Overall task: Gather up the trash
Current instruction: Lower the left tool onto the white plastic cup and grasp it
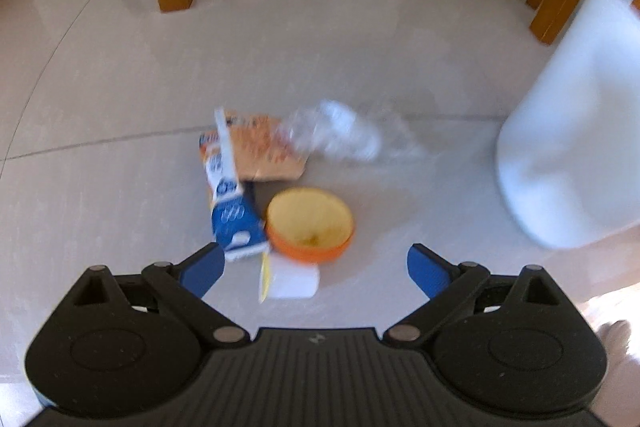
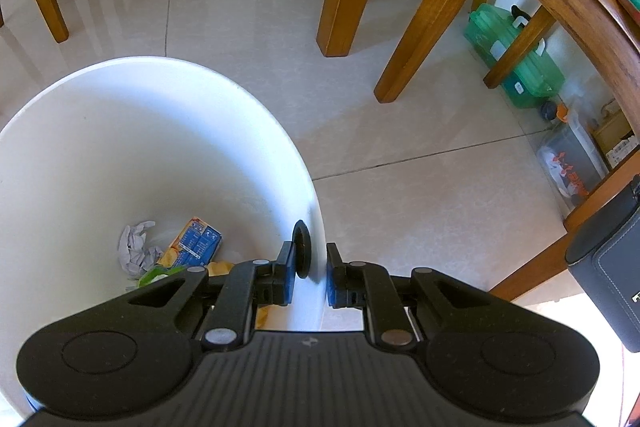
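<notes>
The left hand-held gripper (image 1: 314,269) is hovering wide open over the light, rigid orange plastic bowl (image 1: 310,223); its rim offers purchase. The right hand-held gripper (image 2: 311,277) is clamping the white plastic bin's (image 2: 160,131) thin wall.

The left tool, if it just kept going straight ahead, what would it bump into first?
Most likely the orange bowl and the white paper lying just before it on the floor. The left tool is open, and both sit between its fingers' line. The picture is blurred, so depth is uncertain.
</notes>
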A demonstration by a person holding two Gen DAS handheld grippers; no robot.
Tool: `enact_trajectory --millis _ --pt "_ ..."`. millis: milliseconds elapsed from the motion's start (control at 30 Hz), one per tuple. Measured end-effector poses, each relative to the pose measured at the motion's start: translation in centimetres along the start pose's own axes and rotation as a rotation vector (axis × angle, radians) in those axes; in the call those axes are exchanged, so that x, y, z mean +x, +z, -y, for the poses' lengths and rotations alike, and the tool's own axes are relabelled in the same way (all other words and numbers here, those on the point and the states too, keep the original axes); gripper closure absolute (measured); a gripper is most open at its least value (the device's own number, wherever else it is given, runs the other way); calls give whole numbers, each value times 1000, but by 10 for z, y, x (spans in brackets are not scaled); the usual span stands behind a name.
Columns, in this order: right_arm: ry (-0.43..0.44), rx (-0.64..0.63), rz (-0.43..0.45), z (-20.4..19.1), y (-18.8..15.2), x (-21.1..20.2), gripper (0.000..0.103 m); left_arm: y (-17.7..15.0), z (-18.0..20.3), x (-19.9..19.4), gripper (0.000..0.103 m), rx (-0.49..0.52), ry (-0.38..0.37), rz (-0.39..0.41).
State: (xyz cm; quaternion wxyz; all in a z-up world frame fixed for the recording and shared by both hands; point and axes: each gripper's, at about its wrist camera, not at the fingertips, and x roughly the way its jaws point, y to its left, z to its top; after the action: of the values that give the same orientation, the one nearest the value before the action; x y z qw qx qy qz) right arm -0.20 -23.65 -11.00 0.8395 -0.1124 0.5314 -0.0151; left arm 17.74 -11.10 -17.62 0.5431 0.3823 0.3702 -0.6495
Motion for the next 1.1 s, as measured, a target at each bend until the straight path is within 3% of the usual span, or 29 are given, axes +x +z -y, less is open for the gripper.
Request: enact_trajectory --millis 300,567,800,1100 --pt "-4 -1 4 -3 -1 0 85 -31 -2 41 8 44 80 41" --pt "-13 -24 11 -3 -2 0 84 -37 -10 69 16 20 90 27" --pt "-16 -31 13 -4 -2 1 84 -39 -10 83 30 38 88 -5" --pt "-18 -27 11 -6 -3 1 84 -39 -15 86 36 22 88 -4"
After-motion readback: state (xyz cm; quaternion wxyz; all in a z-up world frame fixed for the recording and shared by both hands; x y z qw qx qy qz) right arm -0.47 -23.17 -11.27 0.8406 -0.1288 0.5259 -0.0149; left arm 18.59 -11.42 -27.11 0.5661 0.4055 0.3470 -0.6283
